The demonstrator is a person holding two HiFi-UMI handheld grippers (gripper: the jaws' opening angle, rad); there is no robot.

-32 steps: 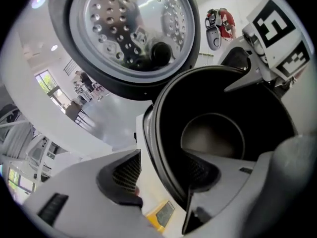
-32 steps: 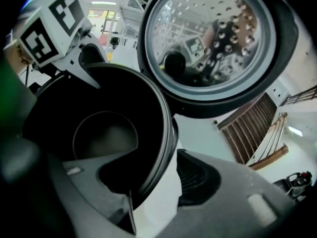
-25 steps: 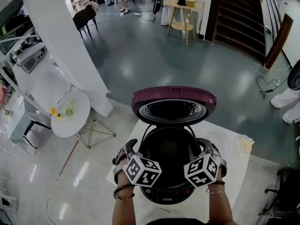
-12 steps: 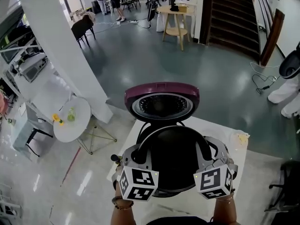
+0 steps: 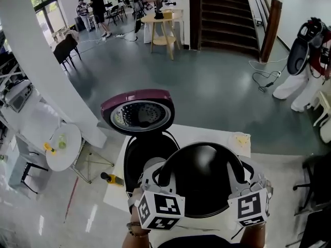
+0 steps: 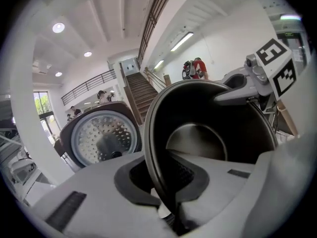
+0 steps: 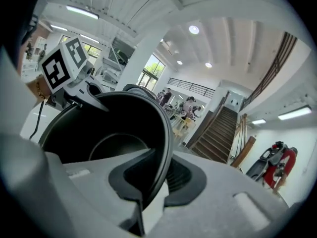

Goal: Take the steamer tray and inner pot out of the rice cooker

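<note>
The black inner pot (image 5: 201, 182) hangs in the air to the right of the rice cooker body (image 5: 142, 151), held level with its mouth up. My left gripper (image 5: 155, 173) is shut on the pot's left rim, and my right gripper (image 5: 249, 177) is shut on its right rim. In the left gripper view the rim (image 6: 157, 148) runs down between the pads of the left gripper (image 6: 167, 202). In the right gripper view the pot wall (image 7: 161, 138) sits clamped in the right gripper (image 7: 148, 185). The cooker's maroon lid (image 5: 137, 112) stands open.
The cooker stands on a white table (image 5: 207, 134) with a small yellowish item (image 5: 241, 139) at its far right corner. A yellow-and-black tool (image 5: 111, 179) lies on the floor at left, near a round white side table (image 5: 64, 150) and a white column (image 5: 46, 71).
Both grippers closed on the pot's rim inside the cooker, then lifted the pot up out of it and carried it to the right. The cooker now sits to the left.
</note>
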